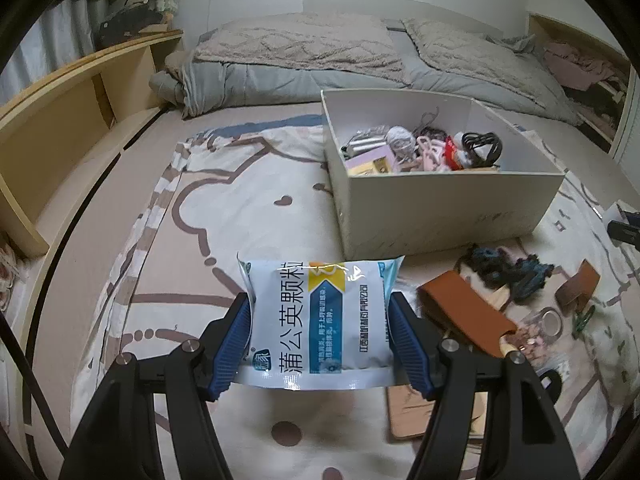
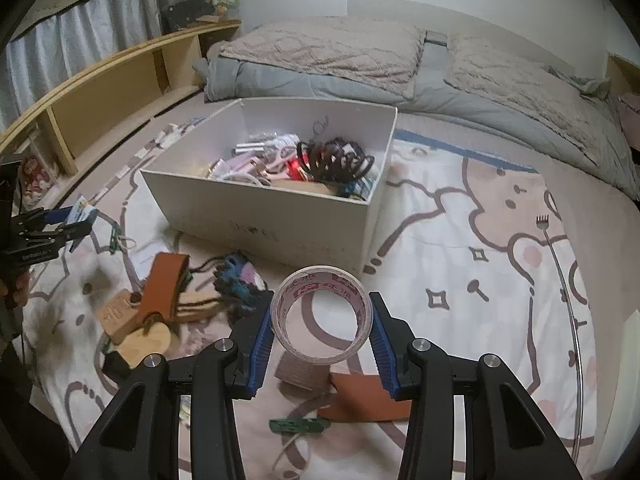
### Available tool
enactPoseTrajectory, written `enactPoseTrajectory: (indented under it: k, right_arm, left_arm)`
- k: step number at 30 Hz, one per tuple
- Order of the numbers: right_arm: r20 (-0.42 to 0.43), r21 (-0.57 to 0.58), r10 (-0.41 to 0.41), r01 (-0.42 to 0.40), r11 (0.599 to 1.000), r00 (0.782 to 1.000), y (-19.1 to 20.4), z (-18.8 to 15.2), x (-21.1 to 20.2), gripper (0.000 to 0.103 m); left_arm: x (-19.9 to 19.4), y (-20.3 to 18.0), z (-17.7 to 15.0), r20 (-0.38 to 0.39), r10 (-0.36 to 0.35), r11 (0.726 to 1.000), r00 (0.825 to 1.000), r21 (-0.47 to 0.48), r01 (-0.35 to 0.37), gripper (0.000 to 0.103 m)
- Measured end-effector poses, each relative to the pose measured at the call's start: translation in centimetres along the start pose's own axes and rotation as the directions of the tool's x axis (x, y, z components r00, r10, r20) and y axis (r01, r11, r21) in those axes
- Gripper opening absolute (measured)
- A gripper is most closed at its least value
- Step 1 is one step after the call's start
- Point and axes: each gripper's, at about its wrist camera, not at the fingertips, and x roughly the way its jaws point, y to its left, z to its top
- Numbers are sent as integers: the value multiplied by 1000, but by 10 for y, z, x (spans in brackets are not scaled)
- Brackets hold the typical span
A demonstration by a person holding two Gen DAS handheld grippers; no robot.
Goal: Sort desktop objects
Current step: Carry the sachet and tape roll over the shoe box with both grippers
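Clutter on the patterned bedsheet (image 1: 248, 208): brown leather pouch (image 1: 464, 312), dark blue-black yarn-like bundle (image 1: 508, 268) and small brown block (image 1: 580, 286) at lower right of the left wrist view; a thin metal back-scratcher (image 2: 560, 264) along the right edge of the right wrist view. White rectangular open-top box (image 1: 448, 208), upper centre-right, holds mixed small items including a black claw hair clip (image 2: 336, 160). Nothing stands between either held item and the box.

Left hand-held gripper (image 1: 320, 320) pinches a glossy blue-and-white foil sachet with Chinese print (image 1: 316, 320), flat between the blue ribbed pads, lower centre, in front of the box's near wall.

Right hand-held gripper (image 2: 322, 320) pinches a clear tape roll with pink lettering (image 2: 322, 316), ring opening facing the camera, lower centre, just below the box's near corner.
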Motion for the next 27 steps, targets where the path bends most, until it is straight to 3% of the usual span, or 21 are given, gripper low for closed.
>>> enactPoseTrajectory:
  k: [18, 27]
  right_arm:
    - [103, -45, 50, -46, 998, 993, 27, 20, -31, 45]
    - [115, -41, 56, -52, 998, 992, 35, 31, -37, 45]
  left_arm:
    - [-36, -23, 30, 82, -29, 999, 996, -24, 31, 68]
    - [-42, -37, 44, 117, -40, 999, 992, -24, 43, 68]
